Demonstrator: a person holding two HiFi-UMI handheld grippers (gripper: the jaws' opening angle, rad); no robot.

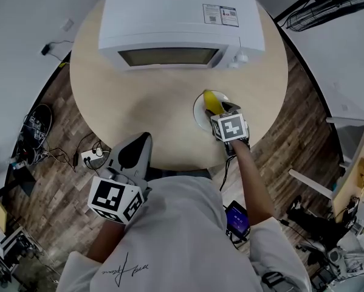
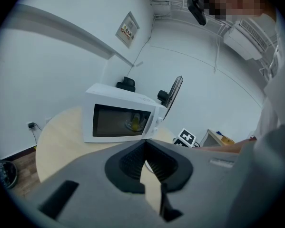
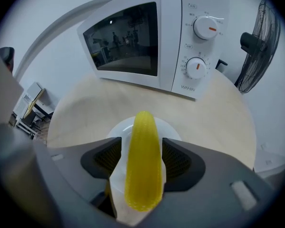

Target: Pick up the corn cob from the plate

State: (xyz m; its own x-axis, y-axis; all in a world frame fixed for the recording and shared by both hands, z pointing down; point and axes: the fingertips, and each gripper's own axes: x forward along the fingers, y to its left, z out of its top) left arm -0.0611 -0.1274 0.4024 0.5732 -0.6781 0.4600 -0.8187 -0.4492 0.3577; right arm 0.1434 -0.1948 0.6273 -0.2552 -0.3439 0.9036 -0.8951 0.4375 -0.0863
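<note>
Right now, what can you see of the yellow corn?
The corn cob is bright yellow, long and round-ended, covered in tiny bumpy kernels, and it looks slightly shiny. It lies on a small white plate on the round table, in front of the microwave. The dark fingers of the right gripper stand open on either side of it, not squeezing it yet.

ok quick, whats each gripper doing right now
left gripper: shut, nothing in it
right gripper: open, corn between the jaws, not clamped
</note>
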